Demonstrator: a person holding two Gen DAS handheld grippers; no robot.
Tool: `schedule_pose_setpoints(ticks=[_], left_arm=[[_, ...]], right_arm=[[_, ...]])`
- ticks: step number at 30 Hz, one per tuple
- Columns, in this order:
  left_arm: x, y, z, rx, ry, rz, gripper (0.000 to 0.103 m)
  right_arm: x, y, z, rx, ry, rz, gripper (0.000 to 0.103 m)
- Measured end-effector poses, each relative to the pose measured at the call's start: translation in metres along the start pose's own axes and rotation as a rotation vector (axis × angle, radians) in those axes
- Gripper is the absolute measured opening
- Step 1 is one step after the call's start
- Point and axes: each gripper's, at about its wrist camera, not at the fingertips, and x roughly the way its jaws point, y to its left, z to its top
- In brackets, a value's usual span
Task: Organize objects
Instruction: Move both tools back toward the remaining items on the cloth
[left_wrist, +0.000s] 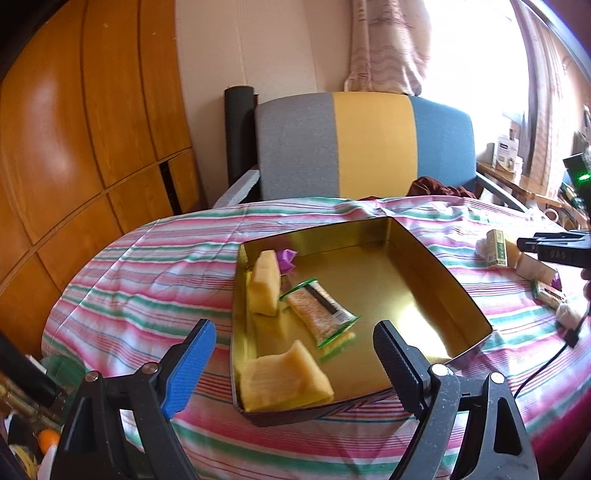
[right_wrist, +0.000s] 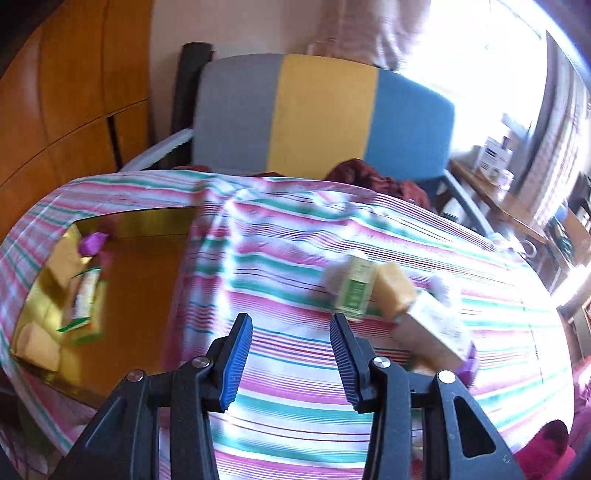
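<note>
A gold tin tray (left_wrist: 458, 291) sits on the desk, which is covered by a striped cloth (left_wrist: 147, 273). In the tray lie two yellow sponge-like blocks (left_wrist: 284, 376), one against the near wall and one along the left wall, a clear-wrapped snack bar (left_wrist: 317, 314) between them, and a small purple-wrapped piece (left_wrist: 287, 258) at the far left corner. The right half of the tray is bare.

The items not yet put away lie in a loose cluster on the cloth, well apart from the tray on its right: a small green-and-cream carton (right_wrist: 354, 288), a yellow block (right_wrist: 395, 288) touching it, a longer pale box (right_wrist: 439, 325) just beside that, and a white fluffy scrap further back (too blurred to name).

The left tongs (left_wrist: 291, 354) stand wide over the near end of the tray, with nothing between the pads. The right tongs (right_wrist: 291, 343) stand partly apart, also holding nothing, above bare cloth near the carton.

Handling, as judged: the carton looks light and thin-walled, so a hard squeeze could dent it; take it across its two broad faces, at mid-height. The yellow block looks soft and will give under the pads; grip it across the short side, lightly. The wrapped bar looks slippery and flat, best pinched at a sealed end. Because carton and block touch, lifting one may drag the other.
</note>
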Motion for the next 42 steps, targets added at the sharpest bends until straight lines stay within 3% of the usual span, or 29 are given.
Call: schedule_pose_setpoints(ticks=[7, 12, 17, 29, 36, 42], left_arm=[[0.007, -0.033, 0.011, 0.063, 0.009, -0.07, 0.088], [0.014, -0.063, 0.019, 0.094, 0.03, -0.153, 0.088], [0.023, -0.101, 0.029, 0.142, 0.05, -0.24, 0.088], [0.061, -0.206, 0.064, 0.181, 0.128, -0.426, 0.088], [0.111, -0.259, 0.082, 0.175, 0.196, -0.454, 0.088], [0.154, -0.297, 0.091, 0.186, 0.228, -0.431, 0.086]], right_arm=[[0.007, -0.083, -0.008, 0.101, 0.004, -0.131, 0.045], [0.016, -0.151, -0.023, 0.269, -0.005, -0.253, 0.046], [0.019, -0.198, -0.04, 0.49, 0.014, -0.258, 0.046], [0.021, -0.206, -0.047, 0.544, 0.051, -0.227, 0.046], [0.024, -0.207, -0.048, 0.559, 0.071, -0.194, 0.047], [0.027, -0.21, -0.05, 0.577, 0.086, -0.158, 0.047]])
